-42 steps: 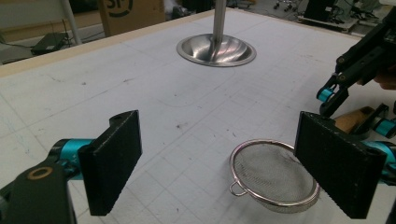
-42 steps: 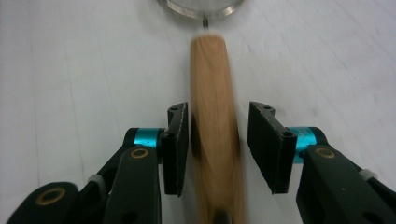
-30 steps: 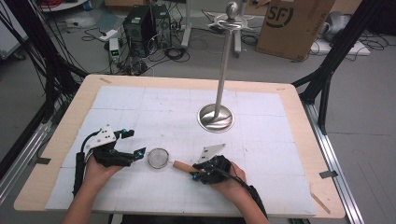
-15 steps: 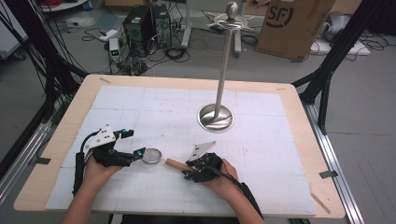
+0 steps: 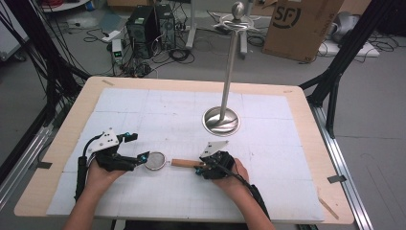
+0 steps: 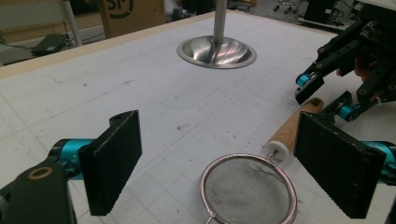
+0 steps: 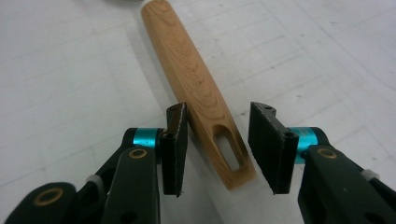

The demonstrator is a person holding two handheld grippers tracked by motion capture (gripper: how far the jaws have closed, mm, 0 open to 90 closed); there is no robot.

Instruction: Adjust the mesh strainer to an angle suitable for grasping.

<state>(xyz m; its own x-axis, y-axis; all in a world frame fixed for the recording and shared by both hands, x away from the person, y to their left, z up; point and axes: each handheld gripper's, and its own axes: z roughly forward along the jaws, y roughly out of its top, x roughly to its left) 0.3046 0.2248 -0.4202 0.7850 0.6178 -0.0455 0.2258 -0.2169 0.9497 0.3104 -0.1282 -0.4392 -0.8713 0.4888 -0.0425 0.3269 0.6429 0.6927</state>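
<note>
A small wire-mesh strainer [image 5: 155, 160] with a wooden handle [image 5: 184, 163] lies flat on the white mat near the front of the table. My left gripper [image 5: 136, 146] stands open just left of the mesh. In the left gripper view the mesh bowl [image 6: 247, 191] lies low between its two wide-apart pads, and neither pad touches it. My right gripper [image 5: 200, 167] is at the handle's free end. In the right gripper view the slotted handle end [image 7: 187, 70] lies between the pads of that gripper [image 7: 218, 144], with a gap showing on the right side.
A steel stand with a dish-shaped base [image 5: 221, 120] and a tall pole rises at the table's middle, behind the right gripper. The mat [image 5: 143, 110] covers most of the wooden tabletop. Boxes, cables and computer cases lie on the floor beyond.
My right gripper has moved left until its jaws straddle the handle's end. The strainer has shifted slightly left toward the left gripper, which has stayed in place.
</note>
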